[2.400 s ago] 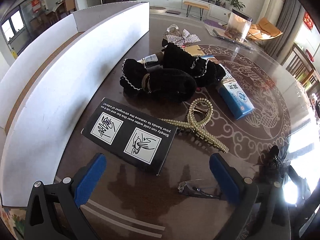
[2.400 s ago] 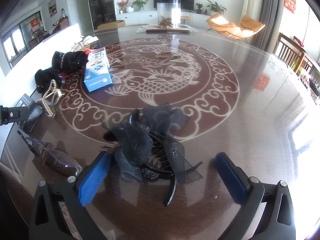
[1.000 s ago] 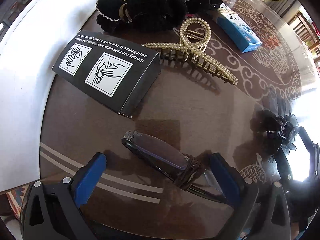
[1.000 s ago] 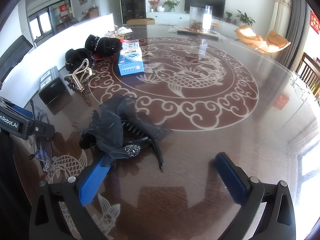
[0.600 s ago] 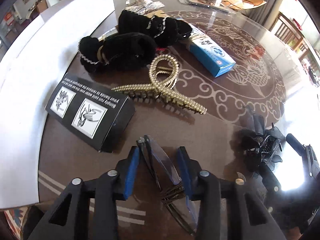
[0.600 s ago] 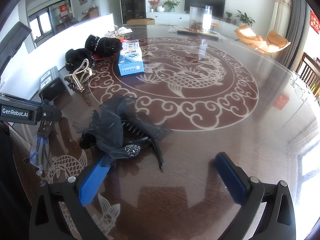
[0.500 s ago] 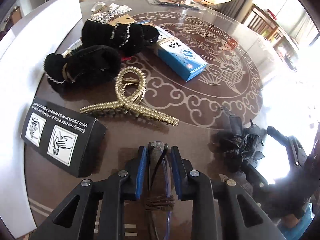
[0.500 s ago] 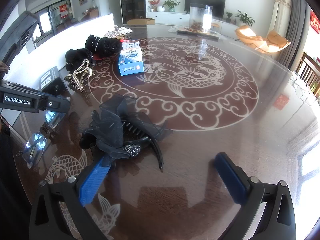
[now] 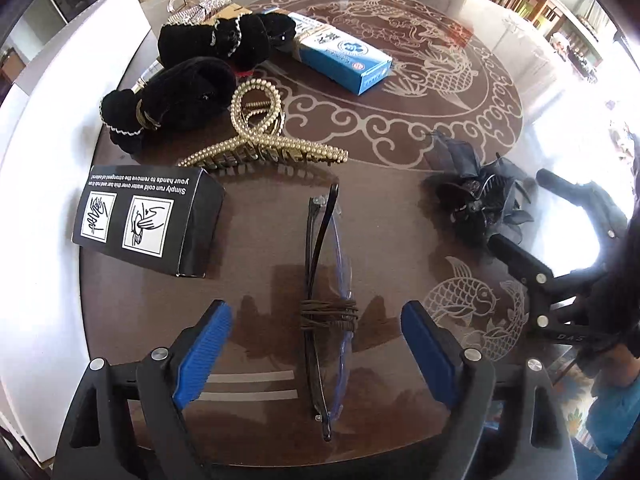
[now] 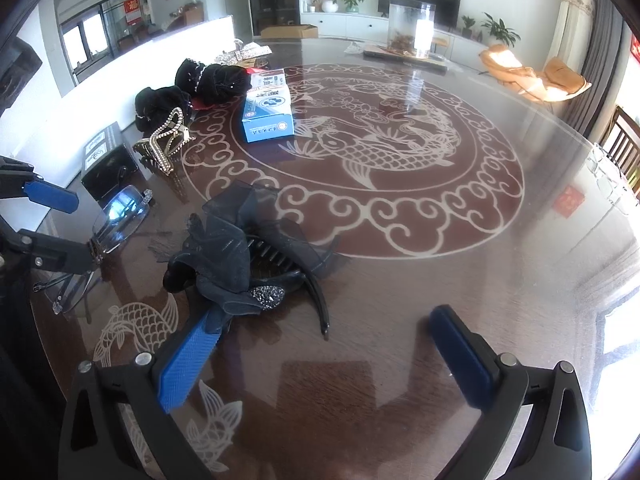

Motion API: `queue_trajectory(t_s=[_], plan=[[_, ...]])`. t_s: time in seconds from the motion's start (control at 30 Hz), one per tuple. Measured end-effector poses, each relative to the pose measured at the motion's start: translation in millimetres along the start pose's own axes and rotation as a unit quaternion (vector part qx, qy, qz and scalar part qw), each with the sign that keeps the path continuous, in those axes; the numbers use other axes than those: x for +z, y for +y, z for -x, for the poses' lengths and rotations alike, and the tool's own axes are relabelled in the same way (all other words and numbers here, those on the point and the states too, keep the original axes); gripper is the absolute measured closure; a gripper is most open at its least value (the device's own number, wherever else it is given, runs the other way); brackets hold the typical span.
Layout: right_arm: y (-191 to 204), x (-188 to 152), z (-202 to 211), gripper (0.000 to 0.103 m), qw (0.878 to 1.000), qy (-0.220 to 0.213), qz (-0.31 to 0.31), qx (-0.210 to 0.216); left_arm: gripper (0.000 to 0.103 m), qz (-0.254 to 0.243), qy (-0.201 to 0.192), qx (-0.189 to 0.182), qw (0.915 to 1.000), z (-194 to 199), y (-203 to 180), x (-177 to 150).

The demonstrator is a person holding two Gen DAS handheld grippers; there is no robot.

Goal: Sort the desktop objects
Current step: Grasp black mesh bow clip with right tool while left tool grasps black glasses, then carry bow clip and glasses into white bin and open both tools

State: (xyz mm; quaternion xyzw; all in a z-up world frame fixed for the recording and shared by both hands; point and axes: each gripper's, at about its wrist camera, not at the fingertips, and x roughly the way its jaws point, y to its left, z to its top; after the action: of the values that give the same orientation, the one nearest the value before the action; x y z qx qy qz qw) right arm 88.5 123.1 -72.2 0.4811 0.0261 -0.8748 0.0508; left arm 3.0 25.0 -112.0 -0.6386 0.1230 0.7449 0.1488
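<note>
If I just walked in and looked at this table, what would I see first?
Probably the big pale fish pattern swirling across the middle of the shiny brown table. Next, the sparkly pearl hair claw near the white wall, beside a bright blue box. Closest, folded glasses lie between the left gripper's open jaws.

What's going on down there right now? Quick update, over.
Left gripper just opened, astride the folded glasses on the table, pads clear. Right gripper open beside the black bow hair clip. Nothing in the way.
</note>
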Motion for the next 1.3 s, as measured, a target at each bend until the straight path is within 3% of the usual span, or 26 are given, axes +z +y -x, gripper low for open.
queue_trajectory(t_s=[0.03,0.07,0.17,0.2,0.3,0.43,0.47,0.5,0.53,0.57,0.6,0.73,0.9,1.1,1.3], plan=[[0,3,3,0.000,1.000,0.006,0.008,0.008,0.024,0.004,0.013,0.006,0.9999,-7,0,0],[1,6,7,0.000,1.000,0.008,0.021,0.011,0.025,0.007,0.012,0.009,0.9999,-9,-1,-1],[6,17,17,0.000,0.997,0.024,0.070,0.014,0.054,-0.006,-0.014,0.005,0.9999,-4,-6,-2],[6,20,16,0.000,0.996,0.036,0.082,0.016,0.075,-0.002,-0.022,0.004,0.9997,-3,-5,-3],[11,27,8,0.001,0.992,0.054,0.109,0.028,0.076,0.037,-0.034,-0.021,0.9985,-2,10,-9],[28,35,-7,0.003,0.988,0.038,0.147,0.043,0.076,0.072,-0.064,-0.049,0.9941,9,28,-16],[32,36,-13,0.009,0.986,0.044,0.151,0.054,0.076,0.079,-0.069,-0.053,0.9931,11,31,-18],[34,36,-19,0.021,0.985,0.055,0.152,0.061,0.076,0.085,-0.075,-0.056,0.9920,13,34,-20],[33,37,-18,0.043,0.985,0.050,0.142,0.079,0.076,0.090,-0.081,-0.061,0.9908,17,39,-24],[32,39,-15,0.053,0.987,0.041,0.142,0.068,0.076,0.095,-0.091,-0.066,0.9891,19,41,-26],[32,40,-13,0.053,0.987,0.041,0.143,0.052,0.076,0.099,-0.103,-0.072,0.9872,29,42,-28],[18,42,6,0.053,0.992,0.023,0.103,0.062,0.076,0.122,-0.161,-0.098,0.9745,55,50,-28],[9,51,24,0.053,0.995,0.006,0.075,0.061,0.076,0.178,-0.228,-0.149,0.9456,100,81,-45],[64,103,43,0.053,0.988,-0.031,0.105,0.112,0.076,0.246,-0.277,-0.094,0.9240,162,181,-51],[193,179,59,0.053,0.962,-0.078,0.157,0.211,0.076,0.331,-0.250,-0.009,0.9098,165,294,-65]])
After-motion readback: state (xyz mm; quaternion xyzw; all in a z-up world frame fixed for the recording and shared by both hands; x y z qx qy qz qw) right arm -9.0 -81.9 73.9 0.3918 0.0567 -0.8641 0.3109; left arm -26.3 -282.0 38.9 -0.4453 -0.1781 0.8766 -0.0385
